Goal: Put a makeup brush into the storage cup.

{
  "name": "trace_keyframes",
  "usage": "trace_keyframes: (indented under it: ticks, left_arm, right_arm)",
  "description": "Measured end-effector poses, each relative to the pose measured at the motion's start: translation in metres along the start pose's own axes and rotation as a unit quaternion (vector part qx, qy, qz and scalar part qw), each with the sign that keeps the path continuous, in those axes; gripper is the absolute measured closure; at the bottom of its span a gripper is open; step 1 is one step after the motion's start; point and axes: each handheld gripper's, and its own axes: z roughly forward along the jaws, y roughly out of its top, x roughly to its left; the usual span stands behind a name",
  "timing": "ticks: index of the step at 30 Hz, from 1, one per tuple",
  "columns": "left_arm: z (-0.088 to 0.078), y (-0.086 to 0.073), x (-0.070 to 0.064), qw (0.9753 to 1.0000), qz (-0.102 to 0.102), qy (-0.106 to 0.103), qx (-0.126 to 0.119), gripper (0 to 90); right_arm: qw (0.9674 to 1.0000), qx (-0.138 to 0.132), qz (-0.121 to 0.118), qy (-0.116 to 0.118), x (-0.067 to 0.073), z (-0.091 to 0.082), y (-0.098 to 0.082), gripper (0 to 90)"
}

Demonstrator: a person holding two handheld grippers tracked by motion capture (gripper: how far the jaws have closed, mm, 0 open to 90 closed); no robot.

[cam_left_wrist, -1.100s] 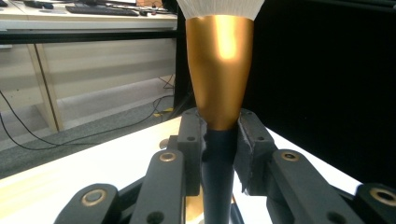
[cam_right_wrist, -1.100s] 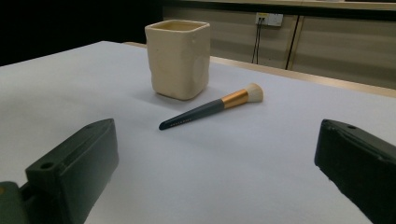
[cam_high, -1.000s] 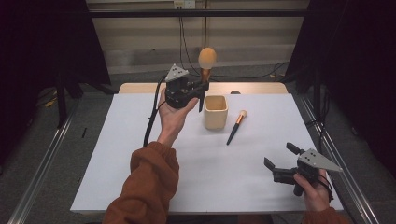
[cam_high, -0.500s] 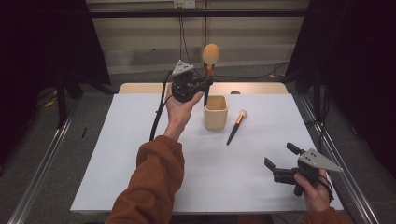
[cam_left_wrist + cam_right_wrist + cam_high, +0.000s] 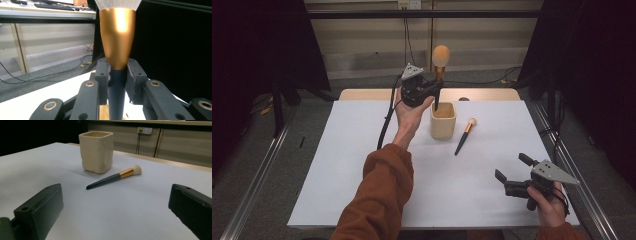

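My left gripper (image 5: 435,90) is shut on the dark handle of a big makeup brush (image 5: 441,55), held upright with its tan head on top. In the left gripper view the jaws pinch the brush (image 5: 117,45) just under its copper ferrule. The handle's lower end hangs at the mouth of a cream square cup (image 5: 443,121); I cannot tell whether it is inside. A smaller brush (image 5: 465,136) lies flat right of the cup. My right gripper (image 5: 510,166) rests open near the table's front right, facing the cup (image 5: 96,151) and the small brush (image 5: 112,178).
The white table top (image 5: 337,165) is bare at the left and front. A wooden strip (image 5: 362,94) borders its far edge. A black cable (image 5: 387,122) trails from the left gripper over the table. Metal rails run along both sides.
My left hand has carried the big brush to the right and a little down, so its handle now hangs over the cup. The right gripper has stayed still.
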Motion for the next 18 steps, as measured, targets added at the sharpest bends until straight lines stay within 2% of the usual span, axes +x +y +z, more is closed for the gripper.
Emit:
trace_keyframes:
  ticks: [5,7,9,14,15,18]
  left_arm:
    - [0.007,-0.004,0.001,1.0,-0.004,0.005,-0.002,74.0]
    - [0.01,-0.005,0.003,1.0,-0.005,-0.002,0.003,74.0]
    - [0.013,-0.005,0.005,0.9999,0.003,0.005,0.01,74.0]
    - [0.016,-0.01,0.007,0.9999,0.004,0.004,0.016,74.0]
    - [0.017,-0.012,0.007,0.9999,0.0,0.002,0.014,74.0]
    - [0.02,-0.014,0.005,0.9998,0.008,0.008,0.019,74.0]
  right_arm:
    - [1.0,0.001,0.0,-0.001,0.0,0.0,0.0,0.0]
    - [1.0,0.001,0.0,0.0,0.0,0.0,0.0,0.0]
    - [1.0,0.002,0.001,0.0,0.0,0.0,0.0,0.0]
    - [1.0,0.003,0.002,-0.002,-0.001,0.0,0.0,0.0]
    - [1.0,0.002,0.002,-0.001,0.0,0.0,0.0,0.0]
    - [1.0,0.003,0.002,-0.001,0.0,0.0,-0.001,0.0]
